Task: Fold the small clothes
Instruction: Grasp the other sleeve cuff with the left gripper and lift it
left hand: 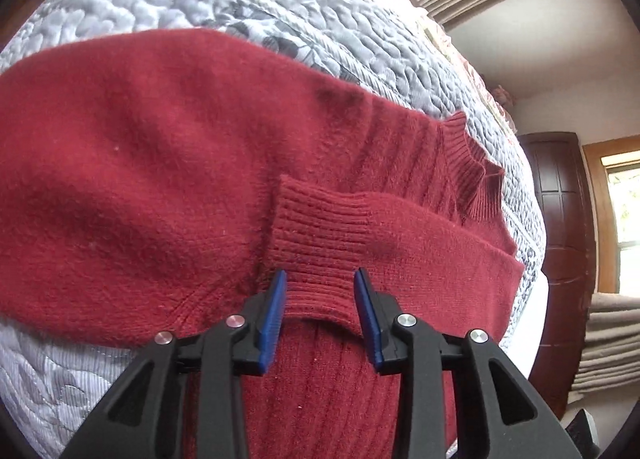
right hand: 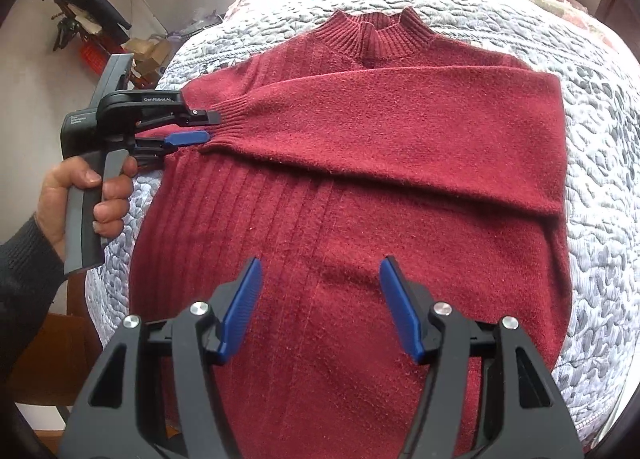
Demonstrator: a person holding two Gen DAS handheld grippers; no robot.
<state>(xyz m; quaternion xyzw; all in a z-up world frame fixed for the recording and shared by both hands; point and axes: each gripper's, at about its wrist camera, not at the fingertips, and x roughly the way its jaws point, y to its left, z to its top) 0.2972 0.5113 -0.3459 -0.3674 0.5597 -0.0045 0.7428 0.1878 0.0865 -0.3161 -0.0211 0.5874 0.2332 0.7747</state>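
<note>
Now: left gripper (right hand: 202,127) spread around sleeve cuff (left hand: 316,243) of red sweater (right hand: 340,219), right gripper (right hand: 320,307) spread, empty above. Likely slip: cuff sliding off, undoing fold.

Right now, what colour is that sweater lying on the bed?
Dark red, the whole sweater, clearest in the right wrist view.

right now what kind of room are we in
Most likely a bedroom: the red sweater lies on a bed's quilted bedspread, with a dark wooden door and a window beyond.
</note>
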